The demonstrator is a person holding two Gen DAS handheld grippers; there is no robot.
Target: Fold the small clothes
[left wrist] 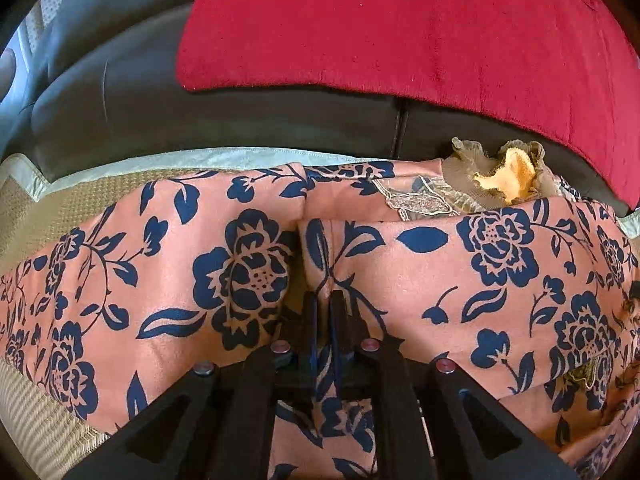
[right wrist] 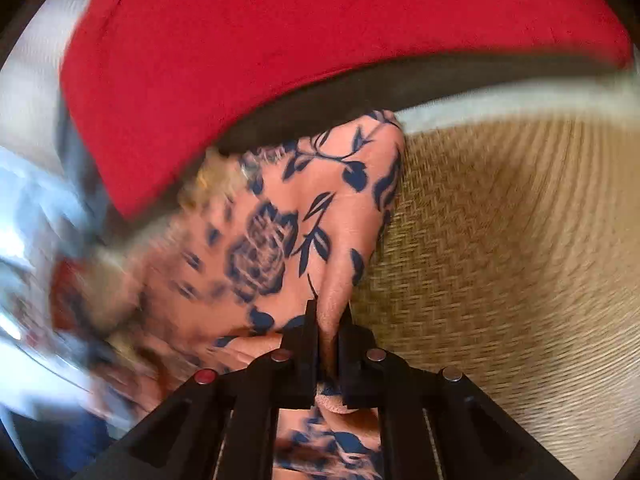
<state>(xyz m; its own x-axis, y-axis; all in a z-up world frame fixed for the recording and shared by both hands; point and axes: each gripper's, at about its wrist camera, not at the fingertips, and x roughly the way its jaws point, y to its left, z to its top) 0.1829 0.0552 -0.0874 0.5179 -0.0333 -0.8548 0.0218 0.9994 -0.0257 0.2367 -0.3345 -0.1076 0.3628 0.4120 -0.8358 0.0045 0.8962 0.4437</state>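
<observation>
Both grippers, left (left wrist: 324, 300) and right (right wrist: 329, 316), pinch salmon-pink navy-floral cotton garment (left wrist: 460, 272) edges over woven straw mat (right wrist: 500, 240). Advice: carry evenly, align edges; red cushion (left wrist: 400, 20) far.

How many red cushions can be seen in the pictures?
1. The red cushion leans on the dark sofa, behind the floral garment. The right view shows the same one; others may be hidden.
</observation>
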